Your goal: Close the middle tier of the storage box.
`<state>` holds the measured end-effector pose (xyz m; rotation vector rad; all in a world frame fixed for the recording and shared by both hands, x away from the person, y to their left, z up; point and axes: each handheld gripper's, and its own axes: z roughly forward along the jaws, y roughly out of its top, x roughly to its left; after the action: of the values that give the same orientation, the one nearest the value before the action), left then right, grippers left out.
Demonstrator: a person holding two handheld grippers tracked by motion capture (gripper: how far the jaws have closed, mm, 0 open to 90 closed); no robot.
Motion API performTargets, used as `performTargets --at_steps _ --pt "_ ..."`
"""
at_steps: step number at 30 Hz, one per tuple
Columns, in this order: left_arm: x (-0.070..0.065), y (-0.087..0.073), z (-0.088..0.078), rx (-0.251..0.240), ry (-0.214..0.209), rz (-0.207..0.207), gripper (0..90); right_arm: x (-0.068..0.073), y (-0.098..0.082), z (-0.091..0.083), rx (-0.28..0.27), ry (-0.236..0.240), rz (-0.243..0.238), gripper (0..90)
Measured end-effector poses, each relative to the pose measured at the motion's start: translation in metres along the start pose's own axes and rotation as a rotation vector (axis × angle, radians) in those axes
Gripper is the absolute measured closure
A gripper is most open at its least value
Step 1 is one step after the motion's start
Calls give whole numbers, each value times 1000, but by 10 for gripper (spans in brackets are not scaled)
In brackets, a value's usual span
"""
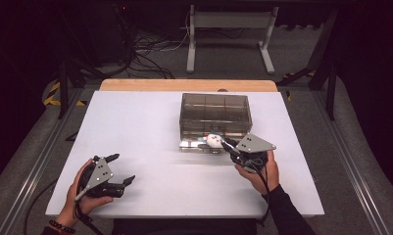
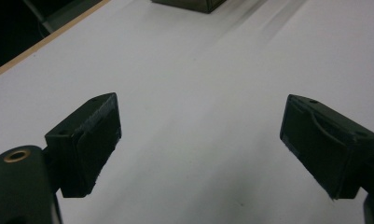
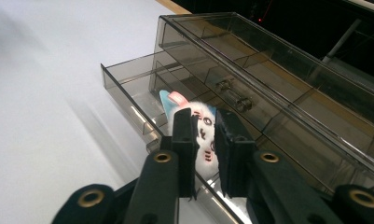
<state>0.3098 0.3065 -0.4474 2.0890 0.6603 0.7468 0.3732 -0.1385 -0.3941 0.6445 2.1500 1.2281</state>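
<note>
Two jaws of the left hand-held gripper (image 1: 120, 169) are spread wide over the bare white table (image 1: 150, 132). Rightwards, a small white plush toy (image 3: 203, 135), partly hidden, is clenched by the right hand-held gripper (image 3: 204, 149) above the smoky transparent plastic drawer box's (image 1: 214, 110) open drawer (image 3: 128, 93).

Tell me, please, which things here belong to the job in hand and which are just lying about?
In use: right gripper, shut on the small white toy; open drawer of the clear drawer box.
Idle: left gripper, open above the table; floor cables.
</note>
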Motion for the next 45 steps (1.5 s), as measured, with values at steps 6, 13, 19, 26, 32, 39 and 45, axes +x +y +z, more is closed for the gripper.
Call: performTargets --at_steps 6,13,19,26,32,39,45 --pt "0 1 0 0 0 4 137 1 -9 -6 -27 -14 18 726" --pt "0 1 -1 -4 -1 4 139 3 -21 -8 -33 13 52 786" --pt "0 1 -2 -3 -1 4 139 11 -31 -5 -9 5 31 831" --pt "-1 1 -1 0 -2 9 139 14 -39 5 38 4 17 870" --pt "-1 1 -1 -1 -3 10 139 14 -44 14 69 -1 14 900" --pt "-1 1 1 3 -7 10 139 16 -43 22 54 2 13 900" --pt "-1 1 1 5 -10 11 139 17 -42 27 58 -8 13 900"
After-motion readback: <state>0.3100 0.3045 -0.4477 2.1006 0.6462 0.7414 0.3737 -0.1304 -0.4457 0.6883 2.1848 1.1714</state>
